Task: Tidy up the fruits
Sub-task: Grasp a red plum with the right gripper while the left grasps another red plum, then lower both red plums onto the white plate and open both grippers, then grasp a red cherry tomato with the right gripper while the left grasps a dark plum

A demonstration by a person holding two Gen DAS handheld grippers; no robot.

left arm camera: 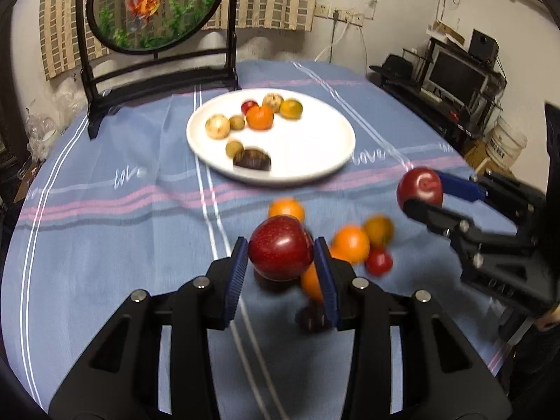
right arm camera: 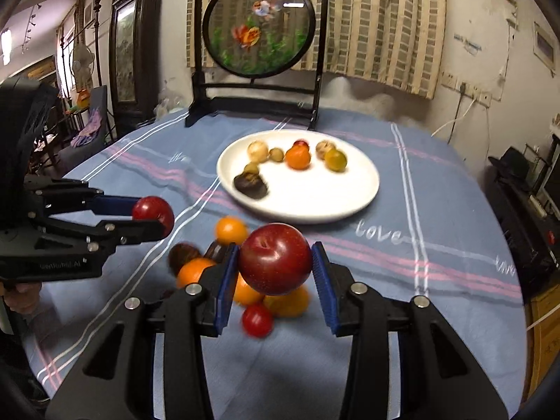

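- Red and shiny, one plum (left arm camera: 280,247) sat squeezed between the blue pads of the left claw (left arm camera: 282,262), lifted off the blue striped cloth (left arm camera: 105,231) on the counter.
- The right claw (right arm camera: 276,262) had a second red plum (right arm camera: 275,258) between its pads. The left pad pressed on it. A thin gap seemed to show at the right pad, yet the plum hung in the air, so I judged it was held.
- Each claw also showed in the other's view, holding its plum up by the tips.
- The white plate (left arm camera: 315,140) lay straight ahead of both claws, farther back on the counter. It already had small fruits (left arm camera: 259,117) bunched on its far left part. One dark fruit (left arm camera: 252,159) sat near its front rim.
- The near right part of the plate was bare, so there looked to be room there for both plums.
- The plums were round, so no side was the long one.
- A loose pile of oranges (left arm camera: 350,243) and little red fruits lay below and between the claws, not yet sorted.
- The left claw looked a bit nearer the plate's front rim, but I could not be sure.
- The tall black stand (left arm camera: 157,70) with the round fish picture stood just behind the plate, so a reach too far back could bump it.
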